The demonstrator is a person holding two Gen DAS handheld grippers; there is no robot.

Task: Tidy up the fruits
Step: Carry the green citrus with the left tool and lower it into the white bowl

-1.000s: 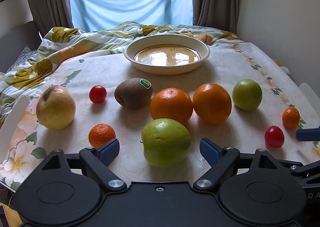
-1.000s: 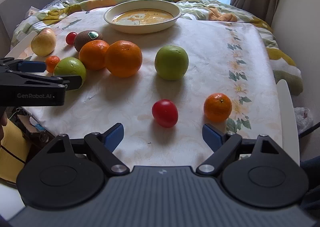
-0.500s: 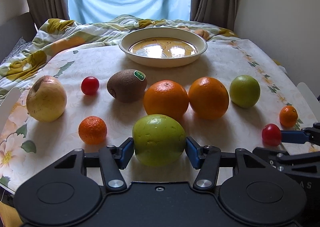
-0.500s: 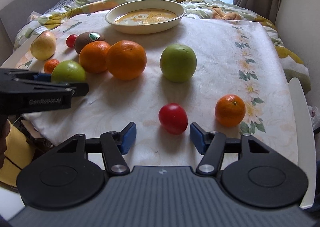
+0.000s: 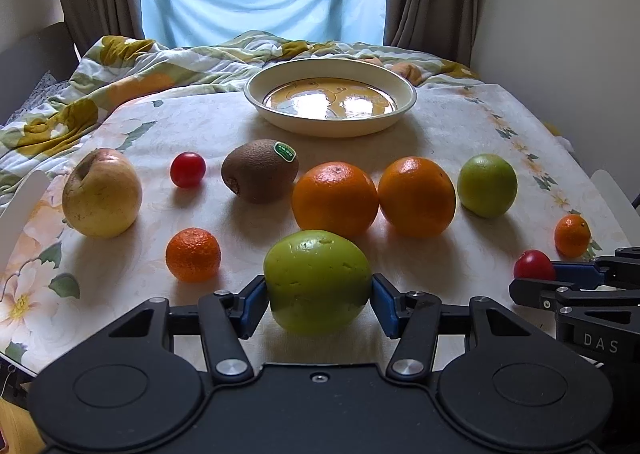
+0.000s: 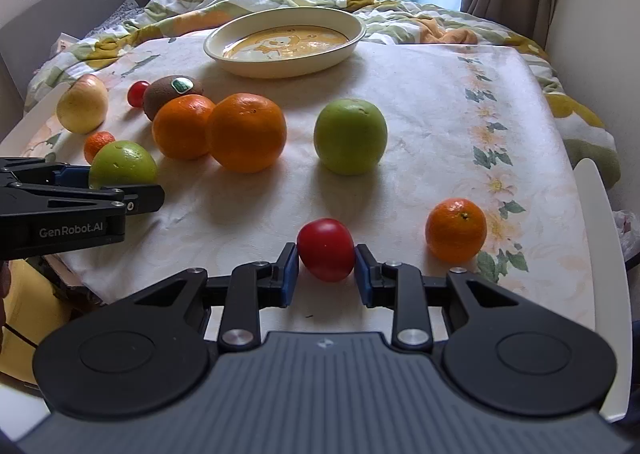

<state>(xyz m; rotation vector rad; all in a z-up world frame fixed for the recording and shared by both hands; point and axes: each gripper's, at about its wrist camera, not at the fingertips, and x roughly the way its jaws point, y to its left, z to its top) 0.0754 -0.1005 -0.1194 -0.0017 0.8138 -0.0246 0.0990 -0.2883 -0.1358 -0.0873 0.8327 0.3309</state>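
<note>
My left gripper (image 5: 318, 300) is shut on a green apple (image 5: 317, 280) at the table's near edge; the apple also shows in the right wrist view (image 6: 122, 164). My right gripper (image 6: 326, 268) is shut on a red cherry tomato (image 6: 326, 249), also seen in the left wrist view (image 5: 534, 264). A cream plate (image 5: 331, 94) stands empty at the back. Two oranges (image 5: 335, 198) (image 5: 416, 196), a kiwi (image 5: 260, 170), a second green apple (image 5: 487, 185), a yellow apple (image 5: 102, 198), two mandarins (image 5: 193, 254) (image 6: 456, 230) and another tomato (image 5: 187, 169) lie on the tablecloth.
A rumpled floral blanket (image 5: 132, 70) lies behind the table, under a curtained window. A wall runs along the right side (image 5: 560, 34). White chair edges stand at the table's left (image 5: 20, 206) and right (image 6: 600, 254) sides.
Both grippers moved forward and closed: the left onto the near green apple, the right onto the red tomato. Both fruits now sit between the blue pads.
</note>
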